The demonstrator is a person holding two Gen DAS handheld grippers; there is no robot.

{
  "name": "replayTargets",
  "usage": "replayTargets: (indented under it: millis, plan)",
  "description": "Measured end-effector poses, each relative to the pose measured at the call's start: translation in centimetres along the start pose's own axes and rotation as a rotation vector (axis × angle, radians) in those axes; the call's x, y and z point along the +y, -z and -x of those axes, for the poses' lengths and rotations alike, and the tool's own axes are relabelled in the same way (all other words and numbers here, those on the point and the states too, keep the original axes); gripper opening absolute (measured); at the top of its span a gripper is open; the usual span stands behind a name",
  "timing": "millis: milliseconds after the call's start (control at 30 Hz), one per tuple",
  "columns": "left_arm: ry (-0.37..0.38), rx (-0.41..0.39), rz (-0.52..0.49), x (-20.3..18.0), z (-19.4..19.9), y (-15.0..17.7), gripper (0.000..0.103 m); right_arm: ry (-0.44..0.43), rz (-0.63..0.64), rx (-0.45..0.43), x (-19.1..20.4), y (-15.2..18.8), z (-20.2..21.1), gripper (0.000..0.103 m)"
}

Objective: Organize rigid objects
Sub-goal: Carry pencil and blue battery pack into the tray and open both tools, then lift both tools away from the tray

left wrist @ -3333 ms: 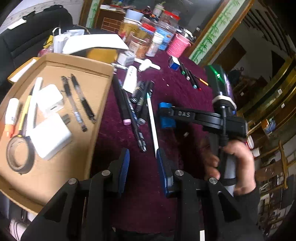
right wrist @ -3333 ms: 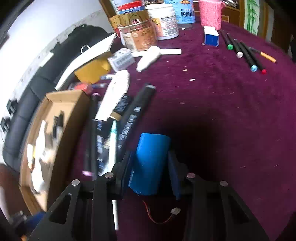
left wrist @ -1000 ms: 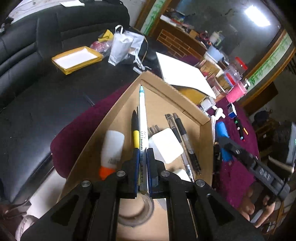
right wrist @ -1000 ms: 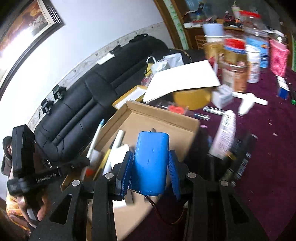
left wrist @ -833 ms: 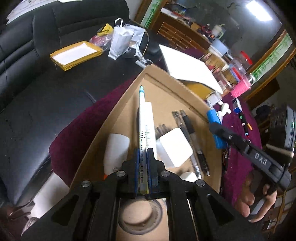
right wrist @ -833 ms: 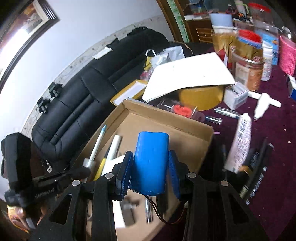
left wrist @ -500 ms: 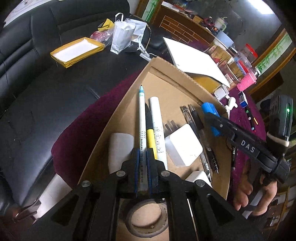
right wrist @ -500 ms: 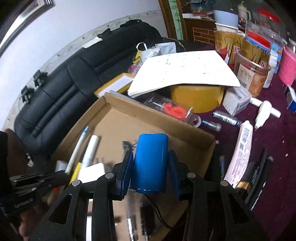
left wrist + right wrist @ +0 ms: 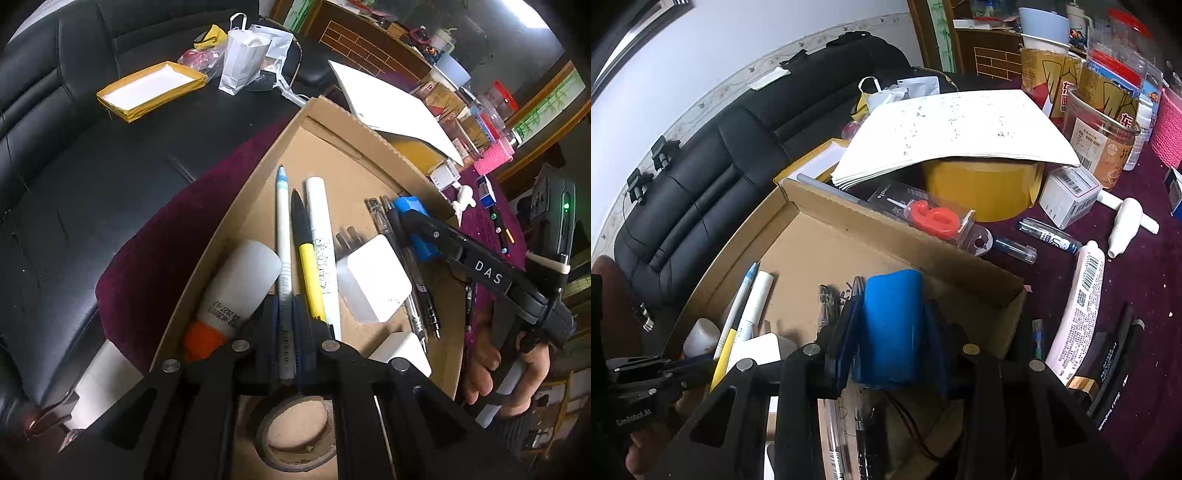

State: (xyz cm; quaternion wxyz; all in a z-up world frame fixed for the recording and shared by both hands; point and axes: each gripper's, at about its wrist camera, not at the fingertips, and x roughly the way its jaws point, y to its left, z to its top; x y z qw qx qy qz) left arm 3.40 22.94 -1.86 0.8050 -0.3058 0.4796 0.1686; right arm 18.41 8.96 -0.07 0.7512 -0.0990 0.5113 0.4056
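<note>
While the left gripper (image 9: pixel 284 339) pinches a pen (image 9: pixel 282 236) low among the markers in the box (image 9: pixel 354 122) and the right gripper (image 9: pixel 892 345) clamps a battery (image 9: pixel 892 328) above its pens, both loads seem ready for release, needing 2 gentle openings.

**Two wrist cameras over one cardboard tray**

The left wrist fisheye looks forward and steeply down from close above the near end of the shallow brown cardboard tray (image 9: pixel 255 192), facing along its length toward a black leather sofa (image 9: pixel 74 155) and cluttered shelves beyond. The right wrist fisheye looks down from close above the tray's (image 9: pixel 827 240) opposite side, facing the same sofa (image 9: pixel 713 173) and a white wall. Both views share the tray floor, including the white pen with a pale blue cap (image 9: pixel 282 229) (image 9: pixel 742 295), and each camera catches the other handheld gripper at its frame edge
</note>
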Motion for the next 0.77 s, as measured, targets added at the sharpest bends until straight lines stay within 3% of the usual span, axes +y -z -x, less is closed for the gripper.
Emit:
replayTargets:
  millis: [233,467,600,767]
  plan:
    - [-0.027,-0.038,-0.022,-0.2,0.8,0.8,0.014,-0.054,-0.036,-0.016,-0.6,0.0,0.7,0.040]
    - [-0.287,-0.174,-0.175,-3.6,2.3,3.7,0.014,-0.133,-0.032,-0.073,0.3,2.1,4.4,0.050]
    - [-0.273,-0.193,-0.190,-5.0,2.7,5.6,0.014,-0.158,0.015,-0.088,0.8,5.3,6.7,0.058]
    - [-0.296,-0.242,-0.168,-6.0,3.3,7.0,0.014,-0.055,0.041,-0.092,0.2,9.4,8.0,0.058]
